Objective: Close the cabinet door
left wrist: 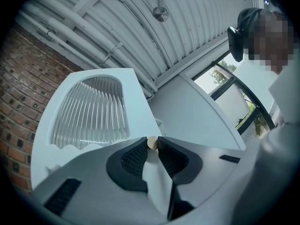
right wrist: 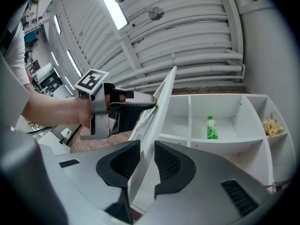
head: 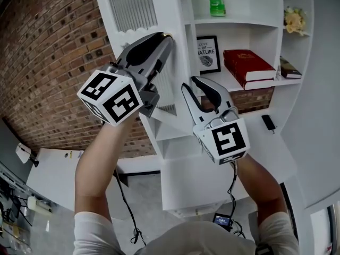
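Left tongs (head: 166, 37) and right tongs (head: 197, 83) hold the white cabinet door (right wrist: 161, 97).
Left ones pinch its small knob (left wrist: 152, 143); right ones pinch its edge.

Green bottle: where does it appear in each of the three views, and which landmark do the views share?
Head view: the green bottle stands at the top centre, on a shelf.
Left gripper view: not in it.
Right gripper view: the bottle is right of centre, on that shelf.
Shared landmark: the cabinet door, in all three.
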Available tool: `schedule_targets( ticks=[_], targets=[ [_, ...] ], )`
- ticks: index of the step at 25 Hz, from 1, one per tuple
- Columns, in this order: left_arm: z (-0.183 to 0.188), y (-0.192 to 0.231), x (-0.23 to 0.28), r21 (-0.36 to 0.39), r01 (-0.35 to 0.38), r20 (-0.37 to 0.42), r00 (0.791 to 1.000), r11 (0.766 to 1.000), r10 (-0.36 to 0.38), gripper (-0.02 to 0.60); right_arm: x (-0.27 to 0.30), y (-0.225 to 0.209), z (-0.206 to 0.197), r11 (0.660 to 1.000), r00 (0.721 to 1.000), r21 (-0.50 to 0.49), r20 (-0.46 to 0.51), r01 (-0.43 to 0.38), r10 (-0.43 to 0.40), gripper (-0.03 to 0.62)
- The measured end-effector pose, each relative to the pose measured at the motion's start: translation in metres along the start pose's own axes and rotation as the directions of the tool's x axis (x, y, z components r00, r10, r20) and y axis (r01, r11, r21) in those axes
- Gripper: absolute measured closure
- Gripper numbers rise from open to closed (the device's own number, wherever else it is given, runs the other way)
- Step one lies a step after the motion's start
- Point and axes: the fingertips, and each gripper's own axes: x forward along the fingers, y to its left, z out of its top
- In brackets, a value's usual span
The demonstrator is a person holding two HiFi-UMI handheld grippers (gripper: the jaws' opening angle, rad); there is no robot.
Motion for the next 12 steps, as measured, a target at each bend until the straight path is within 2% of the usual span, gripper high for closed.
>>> schedule_targets(
  ticks=[6,12],
  targets=[
    [-0.017,0.007,0.029,0.018,-0.011,-0.023,1.000,1.000,0.011,0.506,-0.005,-0.015,-0.002,0.995,1.000,-0.097,-0.010,0.021,-0.022,0.484],
    [-0.032,0.014,0.052,0.031,-0.038,-0.040,0.998,0.999,0.039,0.505,-0.011,-0.039,-0.015,0.995,0.999,-0.092,-0.012,0.035,-0.036,0.485]
  ],
)
